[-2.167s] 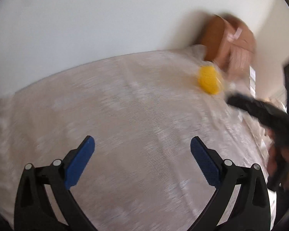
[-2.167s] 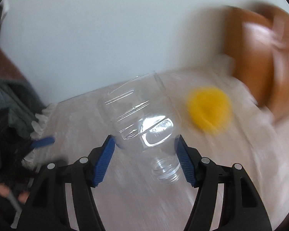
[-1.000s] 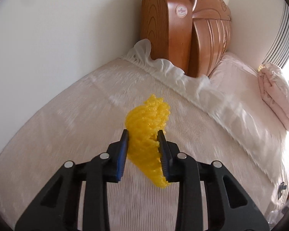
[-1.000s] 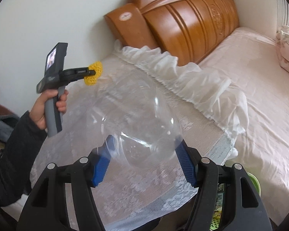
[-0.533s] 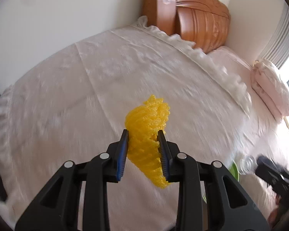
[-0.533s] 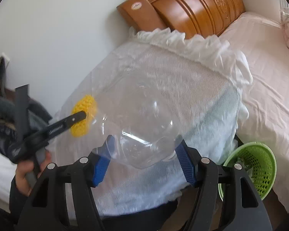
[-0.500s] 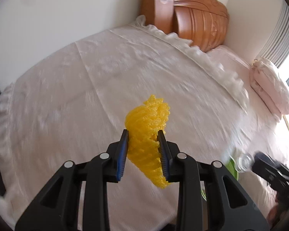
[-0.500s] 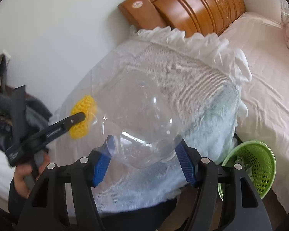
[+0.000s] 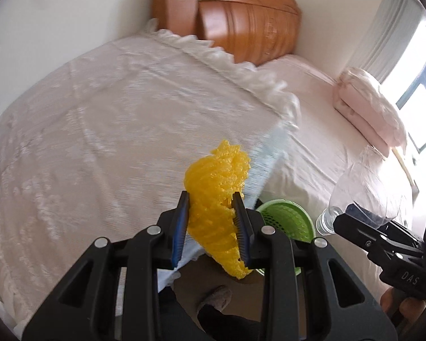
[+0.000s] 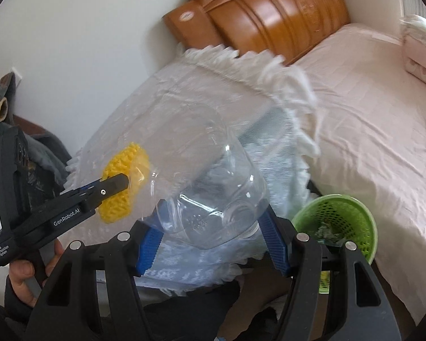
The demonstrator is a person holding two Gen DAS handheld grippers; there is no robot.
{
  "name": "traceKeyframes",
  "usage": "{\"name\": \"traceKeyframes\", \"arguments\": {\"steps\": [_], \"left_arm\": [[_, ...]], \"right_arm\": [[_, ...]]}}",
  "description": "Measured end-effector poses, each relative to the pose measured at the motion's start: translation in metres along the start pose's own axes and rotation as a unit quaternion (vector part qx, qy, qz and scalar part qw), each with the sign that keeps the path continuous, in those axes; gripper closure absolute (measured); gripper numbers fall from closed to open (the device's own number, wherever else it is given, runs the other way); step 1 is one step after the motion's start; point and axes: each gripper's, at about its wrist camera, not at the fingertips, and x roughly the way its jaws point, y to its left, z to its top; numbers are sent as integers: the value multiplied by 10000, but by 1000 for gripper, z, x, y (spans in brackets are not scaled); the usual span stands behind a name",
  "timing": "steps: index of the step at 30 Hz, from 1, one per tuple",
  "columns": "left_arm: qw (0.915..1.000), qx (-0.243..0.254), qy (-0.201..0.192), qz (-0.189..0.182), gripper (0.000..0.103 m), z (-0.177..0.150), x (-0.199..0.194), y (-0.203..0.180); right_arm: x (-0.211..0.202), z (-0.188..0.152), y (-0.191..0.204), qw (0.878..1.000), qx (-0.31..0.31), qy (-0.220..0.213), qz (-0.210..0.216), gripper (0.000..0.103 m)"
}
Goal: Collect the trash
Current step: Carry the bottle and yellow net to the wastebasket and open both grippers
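Tilting downward, the left hand-held gripper (image 9: 213,221) clamps a yellow foam net (image 9: 217,196) at lower centre. The right hand-held gripper (image 10: 213,227) grasps a clear plastic bottle (image 10: 210,187), with the green basket (image 10: 366,227) at lower right beside the bed (image 10: 369,119).

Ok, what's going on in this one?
A person is clearing trash with a handheld gripper in each hand. The left gripper is clamped on a yellow foam net; the right gripper holds a clear plastic bottle. Both are carried beside the lace-covered table, near the green basket on the floor by the bed.
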Motion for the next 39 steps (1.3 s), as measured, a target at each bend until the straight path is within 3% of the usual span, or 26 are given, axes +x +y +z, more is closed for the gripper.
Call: {"name": "traceKeyframes", "arguments": {"steps": [12, 20, 26, 32, 35, 37, 39], "left_arm": [[9929, 1026, 193, -564, 73, -8, 20, -111], [9734, 1880, 837, -1007, 73, -24, 81, -197], [9624, 2295, 1012, -1043, 73, -33, 98, -228], [9576, 2452, 1144, -992, 72, -37, 109, -235], [9513, 2544, 1401, -1029, 55, -42, 124, -241], [9488, 2567, 1535, -1020, 22, -44, 132, -241], [9518, 2526, 1477, -914, 12, -45, 134, -240]], "right_arm": [[-69, -41, -87, 9927, 910, -519, -594, 38], [-97, -75, -138, 9797, 1582, -635, -1057, 38], [-108, -93, -161, 9697, 2020, -754, -1147, 38], [-104, -96, -163, 9683, 2097, -717, -1150, 38], [-98, -92, -162, 9694, 2077, -646, -1137, 38], [-95, -90, -161, 9702, 2059, -612, -1122, 38], [-93, -88, -162, 9708, 2038, -590, -1116, 38]]}}
